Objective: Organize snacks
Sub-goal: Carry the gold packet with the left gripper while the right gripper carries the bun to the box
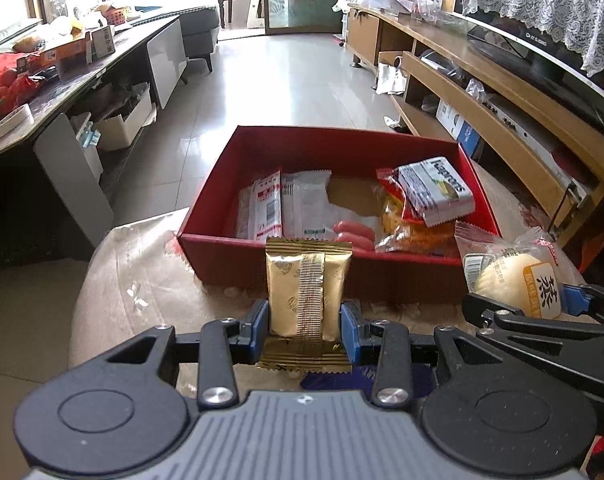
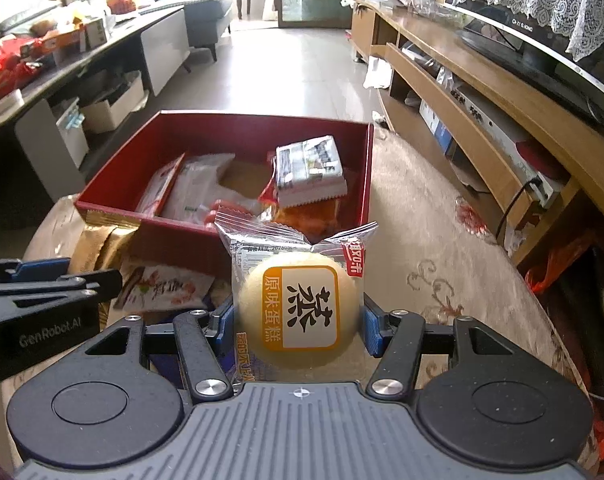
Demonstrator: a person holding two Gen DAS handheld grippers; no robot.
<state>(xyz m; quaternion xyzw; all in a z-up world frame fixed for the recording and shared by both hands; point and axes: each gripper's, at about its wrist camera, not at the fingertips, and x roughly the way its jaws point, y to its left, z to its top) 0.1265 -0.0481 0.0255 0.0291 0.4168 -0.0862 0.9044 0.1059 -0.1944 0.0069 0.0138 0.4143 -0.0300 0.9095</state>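
Clamped: gold packet (image 1: pixel 308 294) in left gripper (image 1: pixel 305 320), cake (image 2: pixel 299 308) in right gripper (image 2: pixel 297 322); risk of snagging red box (image 1: pixel 261 254) wall ahead.

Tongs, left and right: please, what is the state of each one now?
Left tongs: closed on the gold packet.
Right tongs: closed on the wrapped round cake.

The gold sachet (image 1: pixel 308 292) is glossy crinkled foil with a ribbed seam. The steamed cake (image 2: pixel 299 308) sits in clear, shiny plastic wrap with a matt paper-like label. The red box (image 1: pixel 261 148) looks like matt cardboard. The bench (image 2: pixel 442 248) wears a patterned cloth under glossy film. The floor (image 1: pixel 281 80) is polished tile.
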